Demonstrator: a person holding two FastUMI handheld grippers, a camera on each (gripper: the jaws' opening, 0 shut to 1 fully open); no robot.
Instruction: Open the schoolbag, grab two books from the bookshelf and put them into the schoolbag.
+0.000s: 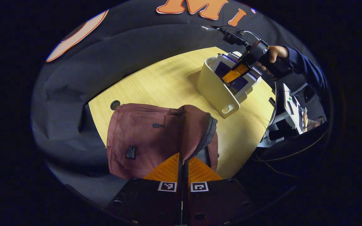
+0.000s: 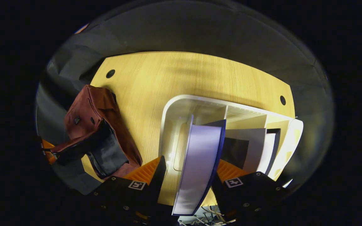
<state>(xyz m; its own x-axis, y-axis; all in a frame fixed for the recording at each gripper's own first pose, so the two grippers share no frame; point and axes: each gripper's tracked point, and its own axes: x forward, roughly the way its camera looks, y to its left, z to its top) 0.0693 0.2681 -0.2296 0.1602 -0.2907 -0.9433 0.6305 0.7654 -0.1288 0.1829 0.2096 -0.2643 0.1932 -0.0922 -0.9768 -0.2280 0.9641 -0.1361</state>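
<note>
The left gripper (image 1: 183,163) is pinched on the zippered rim of the maroon fabric schoolbag (image 1: 156,138). The right gripper (image 2: 189,171) is spread, its fingers either side of an upright blue-covered book (image 2: 200,157) in the white plastic bookshelf (image 2: 171,110); contact cannot be told.

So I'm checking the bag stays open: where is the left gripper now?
In the left gripper view, the left gripper is at the schoolbag's zippered opening edge, pinching it, with the white bookshelf beyond.
</note>
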